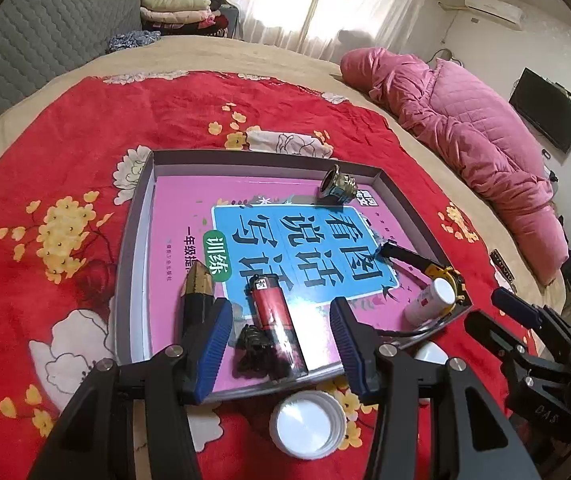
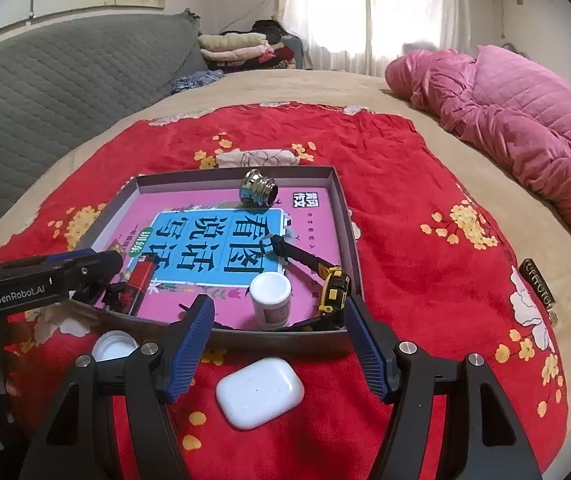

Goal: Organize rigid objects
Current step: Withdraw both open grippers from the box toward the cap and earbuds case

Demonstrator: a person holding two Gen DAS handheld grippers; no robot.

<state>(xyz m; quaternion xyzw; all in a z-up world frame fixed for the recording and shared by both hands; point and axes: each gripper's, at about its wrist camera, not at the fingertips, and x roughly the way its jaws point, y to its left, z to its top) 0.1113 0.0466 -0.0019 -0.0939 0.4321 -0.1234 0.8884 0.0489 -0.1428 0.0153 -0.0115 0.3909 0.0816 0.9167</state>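
Observation:
A grey tray (image 1: 141,216) holds a pink-and-blue book on the red blanket. On the book lie a red lighter (image 1: 271,312), a black-and-gold piece (image 1: 197,286), a metal knob (image 1: 337,190), a yellow toy digger (image 1: 425,266) and a white bottle (image 1: 433,300). My left gripper (image 1: 281,312) hangs open over the lighter, its pads clear of it. My right gripper (image 2: 278,304) stands open at the tray's near wall (image 2: 277,338), with a white earbud case (image 2: 259,392) on the blanket between its fingers, untouched.
A white cap (image 1: 305,424) lies on the blanket just in front of the tray. A black tangled item (image 1: 253,346) sits beside the lighter. A pink quilt (image 2: 525,128) is heaped at the right, and a grey headboard (image 2: 65,80) stands at the left.

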